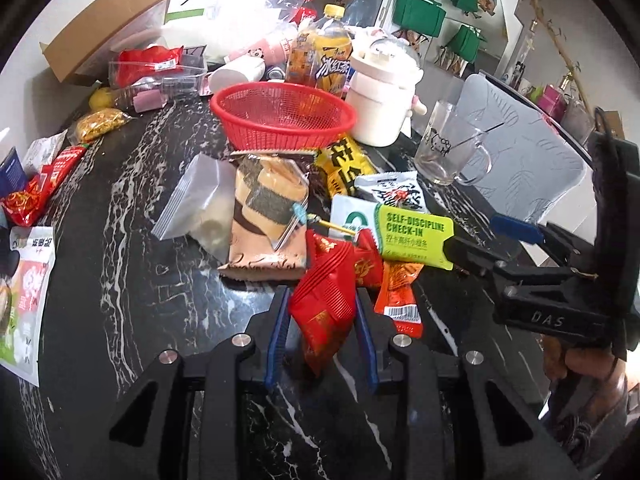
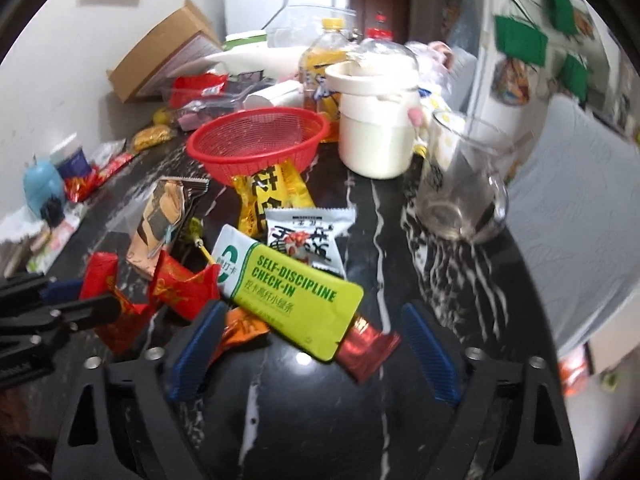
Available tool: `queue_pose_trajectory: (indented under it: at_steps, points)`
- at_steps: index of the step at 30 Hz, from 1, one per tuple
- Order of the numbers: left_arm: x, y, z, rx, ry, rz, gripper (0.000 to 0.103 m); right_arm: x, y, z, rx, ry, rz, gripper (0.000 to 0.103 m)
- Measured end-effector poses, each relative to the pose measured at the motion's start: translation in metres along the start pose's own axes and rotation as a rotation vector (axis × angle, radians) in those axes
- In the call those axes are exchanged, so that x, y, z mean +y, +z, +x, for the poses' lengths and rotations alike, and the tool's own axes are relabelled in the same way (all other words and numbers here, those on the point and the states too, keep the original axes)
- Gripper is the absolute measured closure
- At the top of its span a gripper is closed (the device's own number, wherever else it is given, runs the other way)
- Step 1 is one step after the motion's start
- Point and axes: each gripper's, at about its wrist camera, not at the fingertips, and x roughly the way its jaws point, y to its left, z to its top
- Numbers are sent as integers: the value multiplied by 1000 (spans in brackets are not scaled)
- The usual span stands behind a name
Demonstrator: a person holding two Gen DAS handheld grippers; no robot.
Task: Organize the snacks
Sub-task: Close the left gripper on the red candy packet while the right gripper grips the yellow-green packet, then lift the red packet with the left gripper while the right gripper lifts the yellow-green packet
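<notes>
My left gripper (image 1: 322, 316) is shut on a red snack packet (image 1: 326, 300), low over the black marble table (image 1: 120, 280). My right gripper (image 2: 312, 344) is open, its blue pads on either side of a green "SELF-DISCIPLINE CHECK-IN" packet (image 2: 292, 300) that lies over an orange-red bar (image 2: 368, 350). The right gripper (image 1: 472, 240) also shows in the left wrist view, at the green packet (image 1: 414, 238). An empty red mesh basket (image 1: 280, 114) stands behind the pile; it also shows in the right wrist view (image 2: 256, 138). The left gripper (image 2: 80, 300) shows at the left of the right wrist view.
Loose packets lie between basket and grippers: a brown striped one (image 1: 266, 216), a yellow one (image 1: 344, 166), a white one (image 1: 390, 192). A glass mug (image 1: 448, 146), a cream pot (image 1: 382, 92) and a yellow bottle (image 1: 332, 56) stand behind. More packets line the left edge (image 1: 36, 188).
</notes>
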Motion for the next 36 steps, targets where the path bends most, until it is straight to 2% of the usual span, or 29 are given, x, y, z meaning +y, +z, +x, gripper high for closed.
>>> queue_pose_trajectory:
  at_steps: [3,10,14,17,21,23,25,29,35,36]
  points:
    - [-1,0,3,3,-5,-1,72,7,8,7,4,-16,-99,3]
    - [2,-1,6,23,-14,-23,72,20,18,32,45,36,-299,3]
    - [1,0,6,24,-3,-15,72,27,22,48,94,104,-393,3]
    - [2,0,6,27,-8,-19,72,29,23,57,138,155,-417,5]
    - [3,0,8,30,-13,-23,72,27,20,67,209,205,-391,18]
    - [4,-1,9,36,-21,-27,72,20,21,70,234,261,-338,45]
    - [4,-1,12,44,-25,-29,72,15,20,71,251,276,-298,49]
    - [3,-3,16,52,-28,-18,72,17,16,67,240,244,-297,53]
    - [10,-9,36,122,-44,-56,72,11,12,62,226,223,-225,54]
    - [11,-10,36,111,-51,-61,72,9,12,60,224,224,-220,54]
